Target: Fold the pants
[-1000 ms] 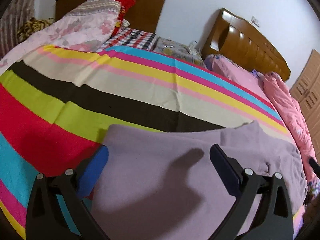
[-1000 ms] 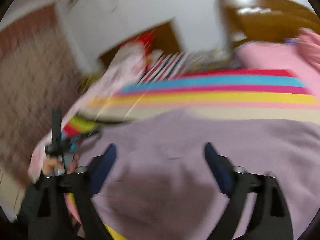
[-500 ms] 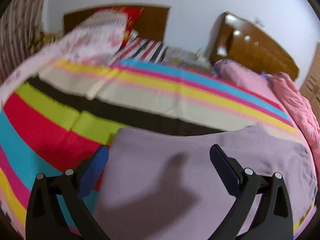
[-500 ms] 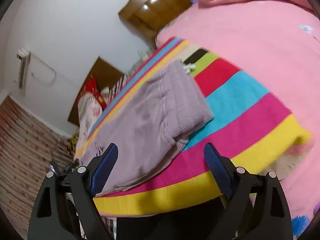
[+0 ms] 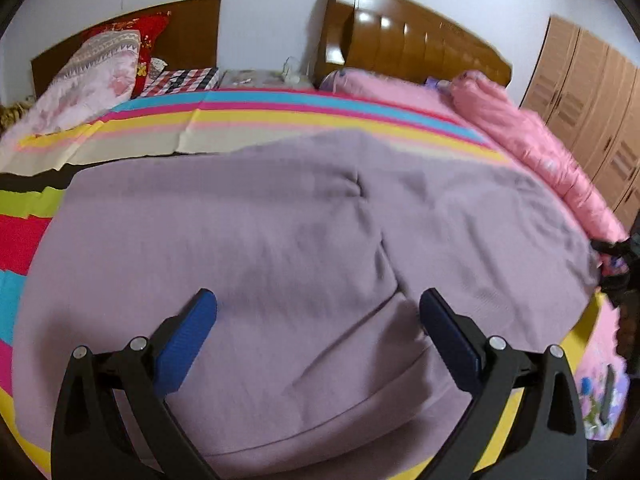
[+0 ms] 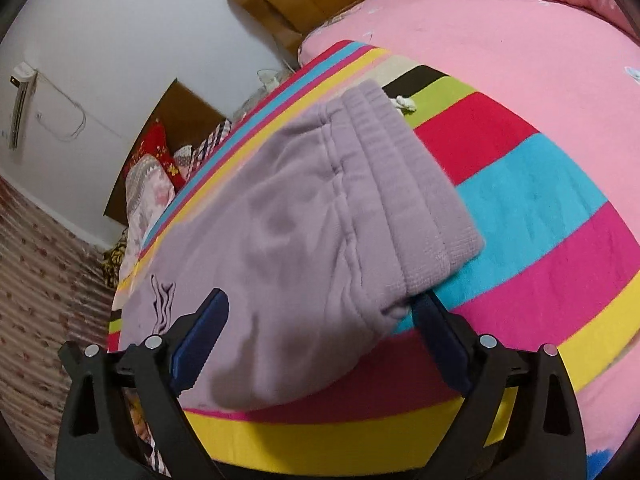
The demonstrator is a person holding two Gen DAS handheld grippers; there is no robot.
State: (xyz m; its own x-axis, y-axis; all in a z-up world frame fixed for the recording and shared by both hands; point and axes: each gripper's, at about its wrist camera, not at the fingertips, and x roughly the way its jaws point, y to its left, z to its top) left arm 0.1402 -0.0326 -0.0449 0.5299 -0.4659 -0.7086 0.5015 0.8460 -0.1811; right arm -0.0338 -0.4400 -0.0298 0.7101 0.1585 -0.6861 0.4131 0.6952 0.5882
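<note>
— Pants [image 5: 280, 240], where are they?
— Lilac, spread flat on the striped sheet [image 5: 248, 116], ribbed waistband [image 6: 416, 196] toward the pink bedding [image 6: 520, 60].
— And the grippers?
— Left gripper [image 5: 318, 316] hangs over the pants, jaws wide apart, gripping nothing. Right gripper [image 6: 320, 320] is likewise spread, straddling the near edge by the waistband; whether a pad touches cloth, I can't quite tell.
— Behind?
— Wooden headboard [image 5: 404, 44], pillows [image 5: 96, 76].

- The pants [image 5: 304, 240], of soft lilac knit, are seen spread flat across the striped bedspread, lightly creased.
- A ribbed waistband [image 6: 404, 184] is shown at one end, with a dark squiggle print toward the other.
</note>
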